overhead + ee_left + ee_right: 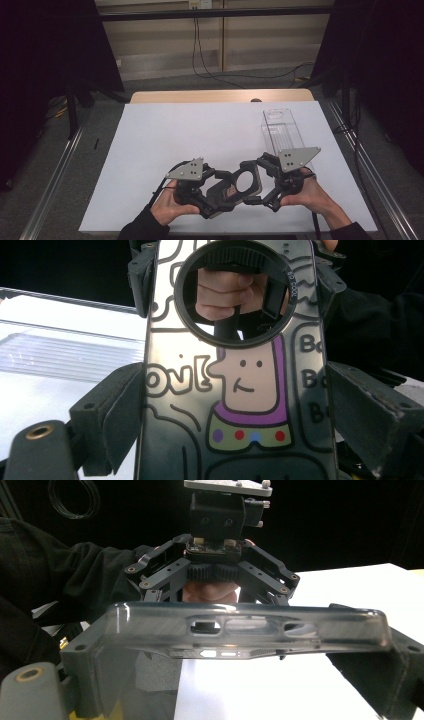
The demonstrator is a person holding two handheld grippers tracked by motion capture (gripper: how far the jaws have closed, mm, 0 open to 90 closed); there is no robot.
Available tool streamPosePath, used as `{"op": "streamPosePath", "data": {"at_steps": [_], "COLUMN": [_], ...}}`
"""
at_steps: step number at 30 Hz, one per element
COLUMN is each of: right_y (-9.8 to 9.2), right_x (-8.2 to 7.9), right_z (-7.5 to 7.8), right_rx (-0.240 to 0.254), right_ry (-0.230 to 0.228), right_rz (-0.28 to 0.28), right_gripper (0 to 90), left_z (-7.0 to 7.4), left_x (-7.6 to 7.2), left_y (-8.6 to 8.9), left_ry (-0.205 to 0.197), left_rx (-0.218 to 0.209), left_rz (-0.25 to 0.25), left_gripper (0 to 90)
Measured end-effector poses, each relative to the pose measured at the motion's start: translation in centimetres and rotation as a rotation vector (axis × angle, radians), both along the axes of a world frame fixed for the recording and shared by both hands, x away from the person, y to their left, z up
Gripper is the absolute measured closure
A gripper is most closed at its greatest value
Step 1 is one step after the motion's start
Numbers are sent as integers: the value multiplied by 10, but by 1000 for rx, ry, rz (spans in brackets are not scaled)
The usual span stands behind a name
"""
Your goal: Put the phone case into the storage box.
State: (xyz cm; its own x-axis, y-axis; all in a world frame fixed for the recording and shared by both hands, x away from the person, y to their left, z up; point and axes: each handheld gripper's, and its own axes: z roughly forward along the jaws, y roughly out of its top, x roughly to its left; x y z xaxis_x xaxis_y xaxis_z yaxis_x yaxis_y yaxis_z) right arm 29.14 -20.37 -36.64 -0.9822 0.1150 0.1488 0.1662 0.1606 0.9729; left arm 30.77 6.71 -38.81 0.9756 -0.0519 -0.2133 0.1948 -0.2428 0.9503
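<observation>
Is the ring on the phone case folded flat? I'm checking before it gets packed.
No: in the left gripper view the ring stands open off the phone case, with a hand visible through it.

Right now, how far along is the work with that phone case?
Done: the phone case is lifted off the white sheet. In hand: the left gripper and right gripper both clamp it between them. Left: nothing sits in the clear tray yet.
</observation>
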Motion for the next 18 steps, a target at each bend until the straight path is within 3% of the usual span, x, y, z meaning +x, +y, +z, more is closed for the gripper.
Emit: {"op": "streamPosePath", "data": {"at_steps": [11, 16, 18], "right_y": [1, 0, 0], "right_x": [1, 3, 3], "right_z": [1, 1, 0], "right_rx": [-22, -38, -53], "right_ry": [10, 18, 23], "right_rz": [-3, -7, -6], "right_gripper": [108, 115, 116], "left_z": [-2, -4, -4], "left_x": [3, 2, 1], "left_y": [1, 0, 0], "left_ry": [-27, -34, -28], "left_rx": [2, 25, 29], "left_rz": [3, 36, 68], "left_gripper": [118, 104, 39]}}
